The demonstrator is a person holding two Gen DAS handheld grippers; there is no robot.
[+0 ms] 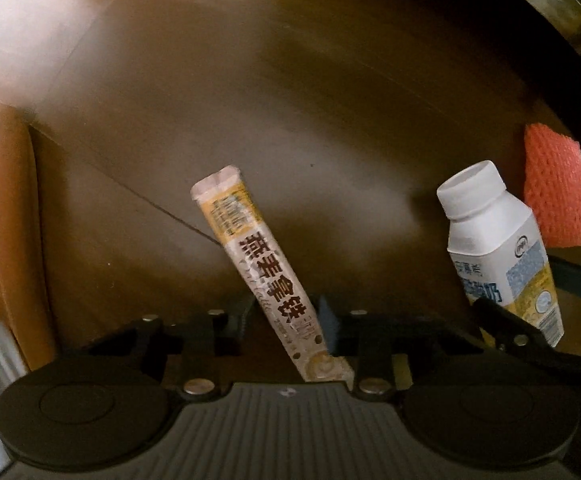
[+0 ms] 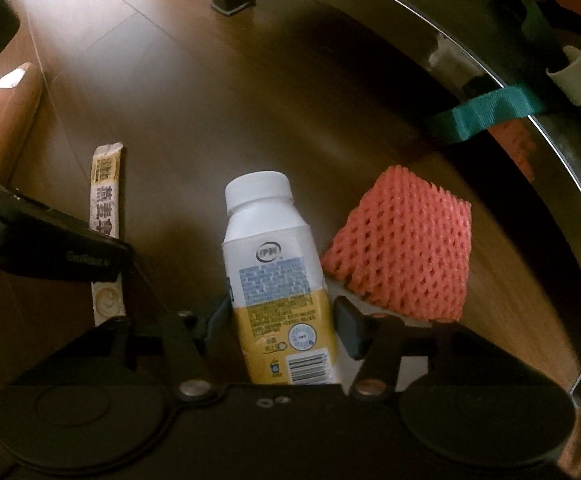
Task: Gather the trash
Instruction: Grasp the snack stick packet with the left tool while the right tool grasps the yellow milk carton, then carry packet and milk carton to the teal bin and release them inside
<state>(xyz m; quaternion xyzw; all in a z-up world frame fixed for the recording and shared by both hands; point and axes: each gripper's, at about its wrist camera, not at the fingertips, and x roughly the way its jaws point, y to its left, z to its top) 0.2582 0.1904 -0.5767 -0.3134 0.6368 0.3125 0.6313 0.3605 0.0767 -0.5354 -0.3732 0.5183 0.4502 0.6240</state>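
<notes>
Between the left gripper's [image 1: 286, 322] fingers a long printed sachet [image 1: 260, 264] is bracketed, apparently unclamped; the white-capped milk bottle [image 2: 278, 280] is likewise straddled by the right gripper [image 2: 284, 322]; closing is judged next.

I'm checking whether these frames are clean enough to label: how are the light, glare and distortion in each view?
Left wrist view: dim and warm, pale glare washes the floor at upper left, the sachet print stays readable. Right wrist view: also dim, the bottle sharp, a bright glint on the curved metal rim, edges bowed by the fisheye.
</notes>
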